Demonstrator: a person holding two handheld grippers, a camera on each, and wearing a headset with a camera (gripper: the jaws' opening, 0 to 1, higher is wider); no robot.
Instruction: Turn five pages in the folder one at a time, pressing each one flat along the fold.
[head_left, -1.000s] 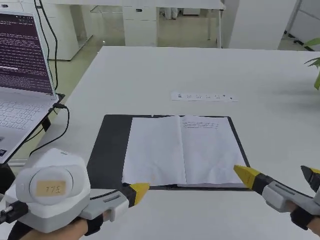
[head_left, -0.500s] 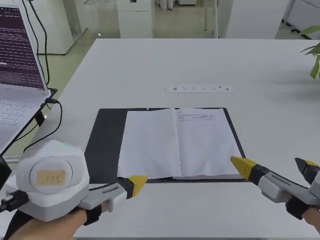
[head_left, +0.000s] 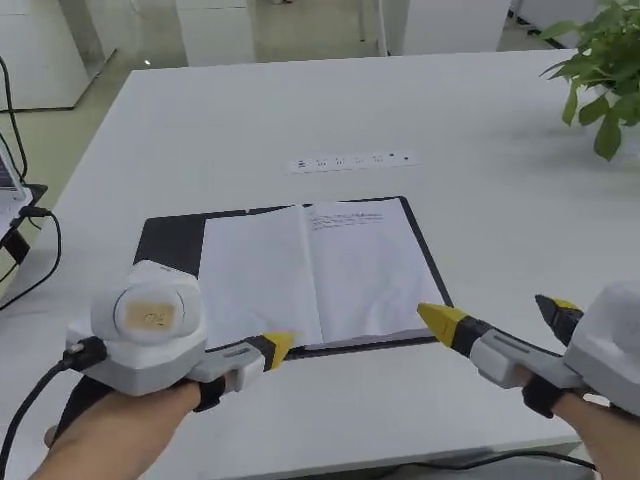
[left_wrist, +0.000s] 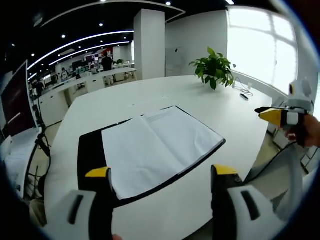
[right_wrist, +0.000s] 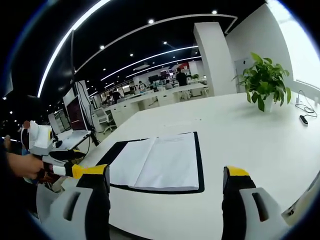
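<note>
Open folder, illegible print heading right page

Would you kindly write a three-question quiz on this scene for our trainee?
1. True or false: the folder lies open on the table.
2. Which thing stands on the table, far off to the folder's right? A) a plant B) a lamp C) a mug
3. Fill in the blank: the left tool and the right tool both have their jaws ____, holding nothing.

Key: 1 true; 2 A; 3 open.
</note>
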